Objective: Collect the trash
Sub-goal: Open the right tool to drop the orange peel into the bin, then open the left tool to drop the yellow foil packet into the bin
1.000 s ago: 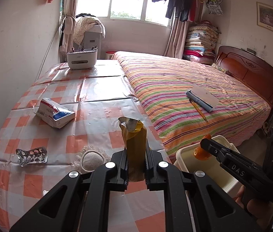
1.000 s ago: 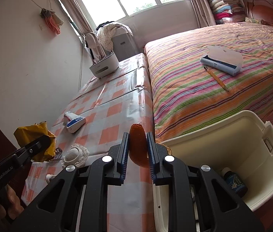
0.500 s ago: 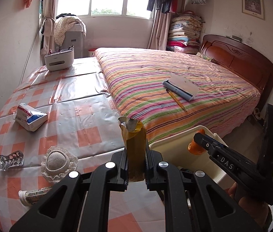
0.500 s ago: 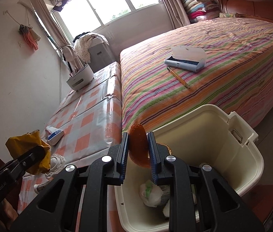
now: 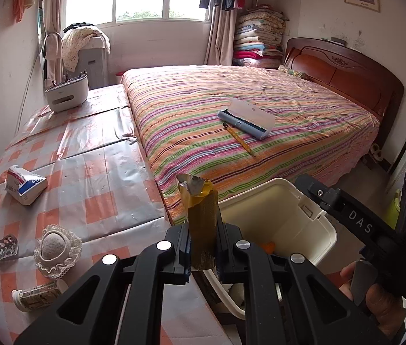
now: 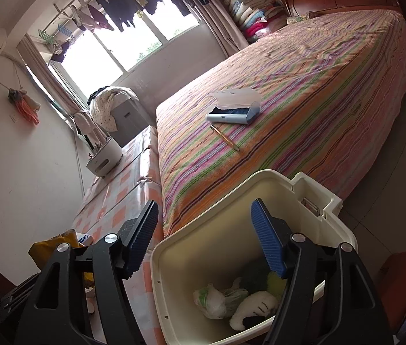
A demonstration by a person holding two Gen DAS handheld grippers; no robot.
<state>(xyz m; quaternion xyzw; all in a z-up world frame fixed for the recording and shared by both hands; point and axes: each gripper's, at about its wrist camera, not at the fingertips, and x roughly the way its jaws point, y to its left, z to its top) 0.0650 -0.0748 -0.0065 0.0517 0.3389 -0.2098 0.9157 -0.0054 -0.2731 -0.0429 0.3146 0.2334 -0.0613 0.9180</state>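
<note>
My left gripper is shut on a yellow foil wrapper, held upright near the table's right edge, just left of a cream bin. My right gripper is open and empty over the bin, which holds crumpled bags and a white soft item. An orange piece lies inside the bin. The right gripper's body shows at the right of the left wrist view. The wrapper also shows in the right wrist view.
On the checked table lie a small carton, a foil blister, a lace-edged pad and a tube. A white organiser stands at the back. The striped bed holds a case and a pencil.
The right gripper moved over the bin and opened; the orange piece it held now lies in the bin. The left gripper carried the wrapper right, toward the bin.
</note>
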